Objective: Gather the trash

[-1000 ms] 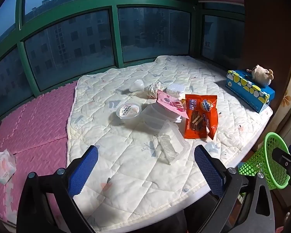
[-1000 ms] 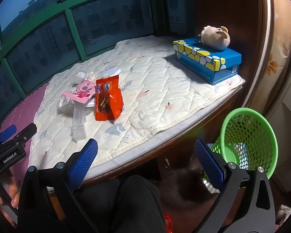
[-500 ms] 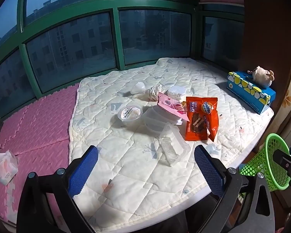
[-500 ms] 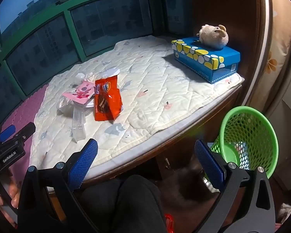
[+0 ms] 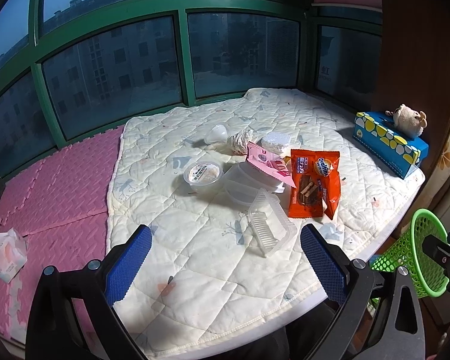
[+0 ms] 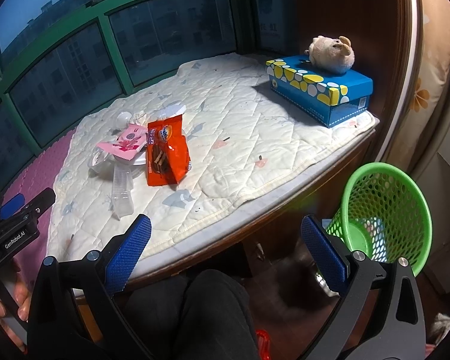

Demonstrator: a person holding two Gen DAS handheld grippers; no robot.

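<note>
**Both grippers open, trash not yet touched**

Left gripper [image 5: 225,265] hangs with its jaws spread wide and nothing between them, pointed at the trash heap on the quilt [image 5: 195,258]. The right gripper [image 6: 225,255] is likewise released and empty, held off the quilt's near edge, above the person's dark-clad knee, with the green bin [image 6: 387,213] just to its right.

The trash lies bunched together mid-quilt. Nearest the left gripper is a clear tray [image 5: 268,225], tipped on its side. Behind it sit the orange wrapper [image 5: 313,189], a pink wrapper [image 5: 267,165] propped on a clear tub [image 5: 240,186], and a lidded cup [image 5: 203,174] to the left of the tub. Farther back are a crumpled paper [image 5: 240,141], a white foam block [image 5: 275,142] and a small clear cup [image 5: 216,133]. None of it is in the bin as far as can be seen; something pale shows through the mesh, too unclear to name.

The bin stands on the floor below the quilt's right edge, probably so items can be dropped straight down. The open jaws suggest a pick is being lined up, with the tray the likeliest first target. It looks light and springy, so a squeeze may make it slip.

A blue box [image 6: 321,90] with a plush toy [image 6: 331,52] on top sits at the quilt's far right.
</note>
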